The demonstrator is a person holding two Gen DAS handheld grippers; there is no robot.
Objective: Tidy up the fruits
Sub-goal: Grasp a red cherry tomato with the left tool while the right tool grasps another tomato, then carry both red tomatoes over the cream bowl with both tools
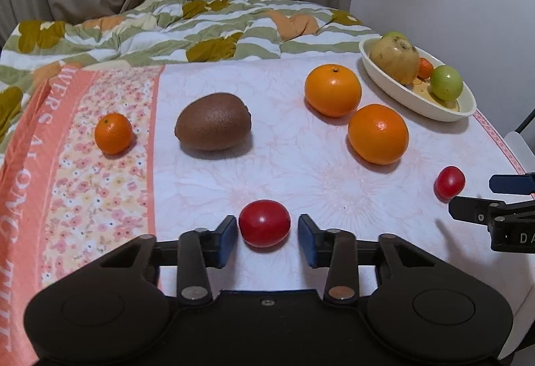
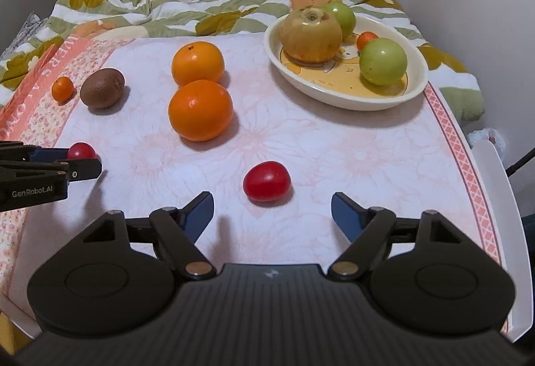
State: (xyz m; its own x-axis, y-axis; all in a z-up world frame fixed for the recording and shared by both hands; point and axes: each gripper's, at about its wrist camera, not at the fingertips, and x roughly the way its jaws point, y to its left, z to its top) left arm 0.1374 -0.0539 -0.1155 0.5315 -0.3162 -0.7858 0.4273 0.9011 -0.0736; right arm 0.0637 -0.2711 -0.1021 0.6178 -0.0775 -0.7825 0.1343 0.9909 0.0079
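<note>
My left gripper (image 1: 267, 234) is open, its blue pads either side of a red tomato (image 1: 264, 223) on the cloth, with small gaps. It shows at the left in the right wrist view (image 2: 83, 158), around that tomato (image 2: 80, 151). My right gripper (image 2: 272, 215) is open wide and empty, just short of a second red tomato (image 2: 266, 180); it shows at the right edge of the left wrist view (image 1: 474, 199), beside that tomato (image 1: 449, 182). Two oranges (image 1: 332, 90) (image 1: 378, 133), a kiwi (image 1: 213, 121) and a small mandarin (image 1: 113, 133) lie loose on the cloth.
A cream oval dish (image 2: 394, 98) at the back right holds a yellow-brown fruit (image 2: 311, 33), two green fruits (image 2: 383, 61) (image 2: 341, 13) and a small mandarin (image 2: 366, 40). A floral quilt (image 1: 167, 28) lies behind. The table's right edge (image 2: 485, 165) is close, with a wall behind it.
</note>
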